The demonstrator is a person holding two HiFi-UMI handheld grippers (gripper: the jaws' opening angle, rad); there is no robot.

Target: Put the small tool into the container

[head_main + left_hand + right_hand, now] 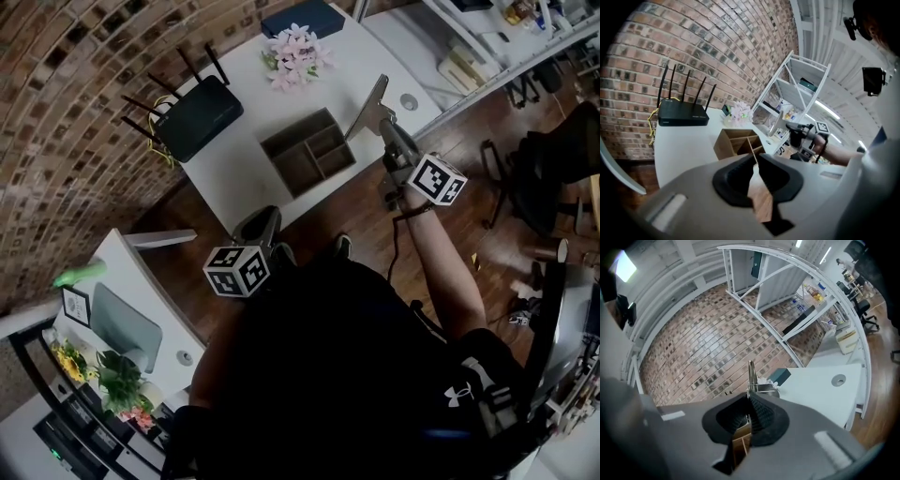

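Clearly, the coming move depends on where the container [294, 129] lies from the right gripper [381, 116]. This gripper is closed tight on the small tool [751, 376], a slim metal piece that stands out of the jaws along the gripper's own line and points away from the person. In the head view, the tool's long axis slants over the near right part of the white bench [234, 164], and its lower end comes close to the right corner of the container.

The container is a wooden box with dividers, open on top, and no tool is seen in it. It lies to the left of the held tool and a little below it. In the right gripper view, some wood of the box shows under the jaws. How high the tool hangs over the rim cannot be told.

The left gripper [261, 225] is nearer to the person, at the front edge of the bench. Its jaws stand only a little apart and nothing is between them. So the right hand is the one to act. Probably a short move to the left and a tilt downward would bring the tool over a compartment.
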